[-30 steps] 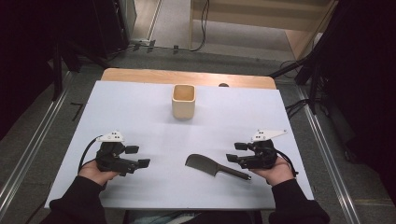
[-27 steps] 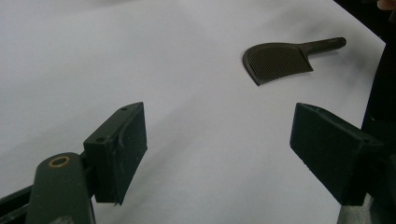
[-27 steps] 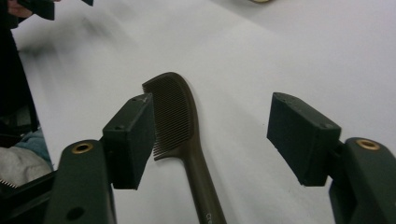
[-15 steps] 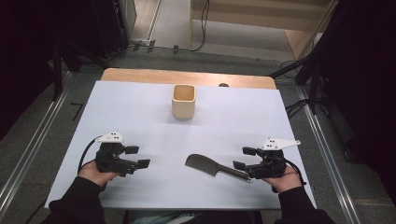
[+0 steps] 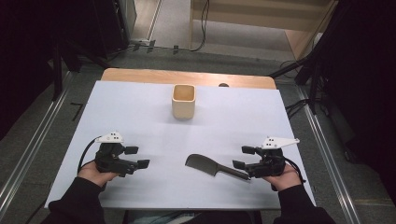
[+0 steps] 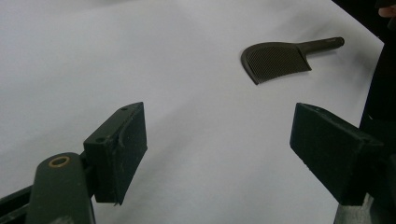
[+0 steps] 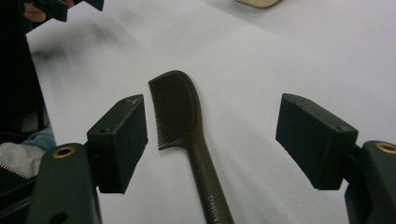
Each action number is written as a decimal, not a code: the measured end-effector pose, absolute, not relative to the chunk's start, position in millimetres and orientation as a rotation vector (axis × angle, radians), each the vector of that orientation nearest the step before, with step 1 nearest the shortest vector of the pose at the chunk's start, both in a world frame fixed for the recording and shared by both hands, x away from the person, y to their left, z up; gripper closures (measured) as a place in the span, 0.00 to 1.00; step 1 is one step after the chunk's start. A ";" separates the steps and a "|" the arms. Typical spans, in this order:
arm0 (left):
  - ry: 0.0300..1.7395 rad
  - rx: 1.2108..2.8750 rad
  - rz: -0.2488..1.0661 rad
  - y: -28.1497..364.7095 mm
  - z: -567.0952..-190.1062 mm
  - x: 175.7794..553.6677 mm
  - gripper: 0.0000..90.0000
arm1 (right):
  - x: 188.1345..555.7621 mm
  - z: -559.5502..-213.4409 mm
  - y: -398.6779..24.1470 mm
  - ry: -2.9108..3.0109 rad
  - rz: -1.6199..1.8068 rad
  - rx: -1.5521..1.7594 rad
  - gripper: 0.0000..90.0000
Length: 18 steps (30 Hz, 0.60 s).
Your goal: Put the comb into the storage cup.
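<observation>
A dark comb (image 5: pixel 205 164) lies flat on the white table (image 5: pixel 140 112), near the front and right of the middle. Its handle points at my right gripper (image 5: pixel 241 157). In the right gripper view the comb (image 7: pixel 177 112) runs up between the wide-apart jaws of that gripper (image 7: pixel 211 128), touching neither pad. These jaws have just been opening. My left gripper (image 5: pixel 138 157) rests at the front left, open with nothing between its jaws. In the left gripper view (image 6: pixel 219 149) the comb (image 6: pixel 278 58) lies well ahead.
A beige square cup (image 5: pixel 183 101) stands upright toward the back middle of the table. A wooden strip (image 5: pixel 140 74) borders the far edge. Metal rails run along the floor on both sides.
My right gripper has drawn a little to the right and toward the person, and its jaws stand wider. The comb has stayed where it was. The left hand has not moved.
</observation>
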<state>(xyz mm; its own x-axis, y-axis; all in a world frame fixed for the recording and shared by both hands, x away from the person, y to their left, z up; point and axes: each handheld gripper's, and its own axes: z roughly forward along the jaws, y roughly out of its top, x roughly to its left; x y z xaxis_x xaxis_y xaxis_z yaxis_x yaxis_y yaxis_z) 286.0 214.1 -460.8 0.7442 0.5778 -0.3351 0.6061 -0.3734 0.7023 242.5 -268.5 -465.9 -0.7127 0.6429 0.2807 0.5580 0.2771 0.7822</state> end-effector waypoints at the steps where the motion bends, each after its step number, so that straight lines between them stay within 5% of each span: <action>1: 0.891 2.065 -0.042 214.7 -460.7 285.7 0.21 | 242.1 -466.4 -268.3 2.437 1.430 1.148 0.26; 18: 0.918 2.053 -0.023 222.7 -460.1 278.4 0.21 | 255.5 -481.6 -261.8 2.532 1.389 1.080 0.25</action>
<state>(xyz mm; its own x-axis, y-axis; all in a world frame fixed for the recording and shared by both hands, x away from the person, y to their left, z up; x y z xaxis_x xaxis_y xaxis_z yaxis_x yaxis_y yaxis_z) 278.4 222.7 -460.1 0.7286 0.5986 -0.3329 0.6144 -0.3562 0.7041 255.5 -261.8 -481.6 -0.7533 0.6008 0.2674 0.5485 0.3496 0.7596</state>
